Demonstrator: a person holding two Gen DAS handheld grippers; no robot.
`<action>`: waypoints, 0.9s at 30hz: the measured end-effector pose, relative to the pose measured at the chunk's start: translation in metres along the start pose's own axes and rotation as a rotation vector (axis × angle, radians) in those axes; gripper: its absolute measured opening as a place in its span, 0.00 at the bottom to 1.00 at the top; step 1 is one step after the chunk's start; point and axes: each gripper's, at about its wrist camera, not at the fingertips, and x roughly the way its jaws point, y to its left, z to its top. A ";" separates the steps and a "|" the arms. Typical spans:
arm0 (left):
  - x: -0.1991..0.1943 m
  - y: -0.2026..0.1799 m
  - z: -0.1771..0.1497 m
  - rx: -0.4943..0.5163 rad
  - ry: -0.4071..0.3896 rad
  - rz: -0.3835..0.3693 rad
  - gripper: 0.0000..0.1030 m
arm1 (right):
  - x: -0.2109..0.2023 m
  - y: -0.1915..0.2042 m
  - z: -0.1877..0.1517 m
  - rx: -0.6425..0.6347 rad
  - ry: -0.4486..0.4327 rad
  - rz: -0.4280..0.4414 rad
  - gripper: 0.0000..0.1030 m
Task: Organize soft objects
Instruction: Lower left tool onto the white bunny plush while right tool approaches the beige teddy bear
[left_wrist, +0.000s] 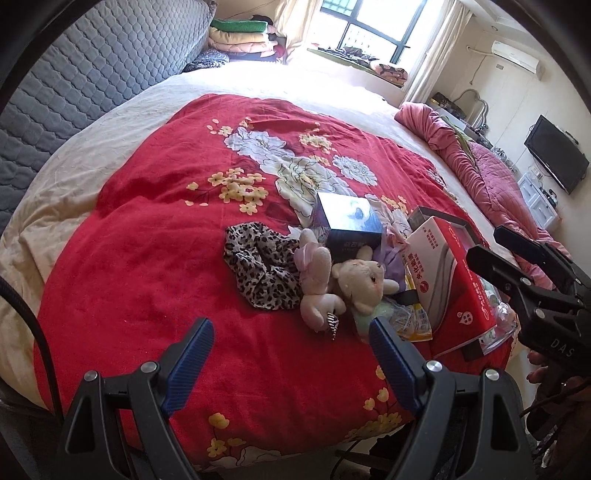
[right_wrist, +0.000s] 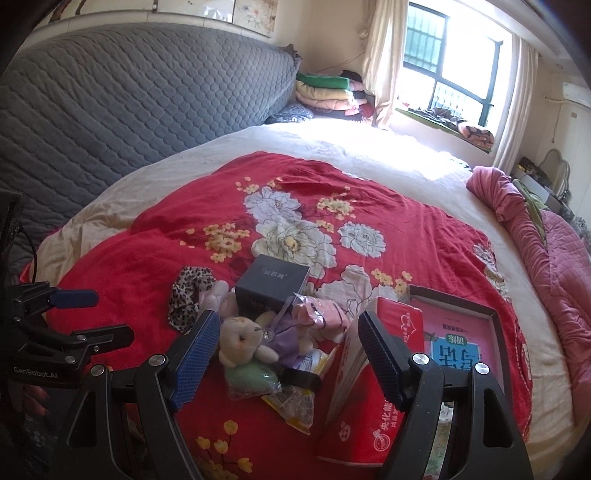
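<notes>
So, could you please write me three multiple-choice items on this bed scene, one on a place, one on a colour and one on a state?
1. Where does the leopard-print cloth lie?
A. on the red blanket, beside the pink plush toy
B. on the windowsill
C. inside the red box

2. What colour is the quilted headboard cover?
A. green
B. grey
C. red

3. How do the left gripper and the right gripper stand?
A. both shut on toys
B. one holds the dark box
C. both open and empty

Answers: 1 A, the cloth touches the toy on the blanket; 2 B, its quilting is grey; 3 C, nothing sits between the pads.
</notes>
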 end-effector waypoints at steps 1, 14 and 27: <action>0.003 0.000 -0.001 -0.004 0.005 -0.005 0.83 | 0.003 0.000 -0.001 -0.002 0.007 -0.002 0.76; 0.030 -0.008 -0.008 -0.008 0.058 -0.038 0.83 | 0.035 -0.003 -0.009 -0.015 0.053 -0.039 0.76; 0.059 -0.011 -0.002 -0.021 0.073 -0.030 0.81 | 0.042 -0.009 -0.019 -0.013 0.080 -0.031 0.76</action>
